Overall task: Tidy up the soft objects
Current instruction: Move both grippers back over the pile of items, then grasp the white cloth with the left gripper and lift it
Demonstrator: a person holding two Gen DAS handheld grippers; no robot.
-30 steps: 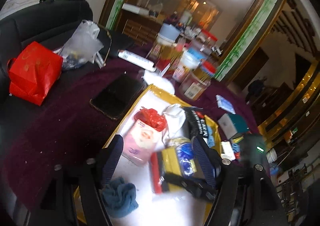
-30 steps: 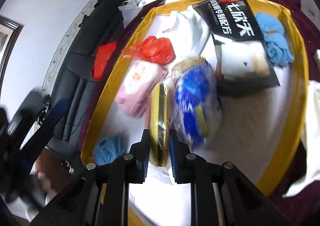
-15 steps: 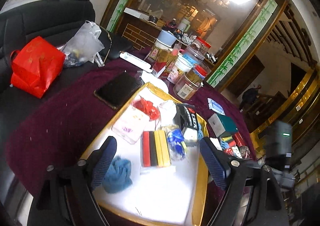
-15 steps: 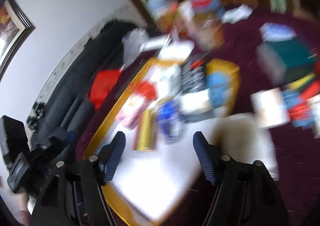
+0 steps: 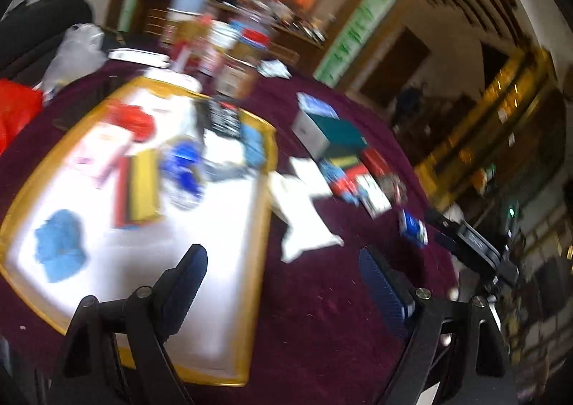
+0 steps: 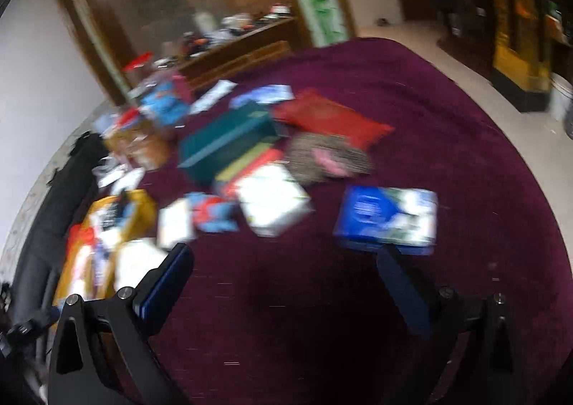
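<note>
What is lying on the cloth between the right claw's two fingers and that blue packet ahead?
Nothing: in the right wrist view, only bare maroon tablecloth stretches from the open right claw to the blue packet.

Blue cloth (image 5: 60, 244) crumpled in gold-rimmed tray (image 5: 266, 168)

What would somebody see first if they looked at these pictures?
Probably the big gold-edged tray on the left of the purple cloth, full of bright soft things such as a blue rag. To its right lies a heap of boxes, with a teal box in the middle.
</note>
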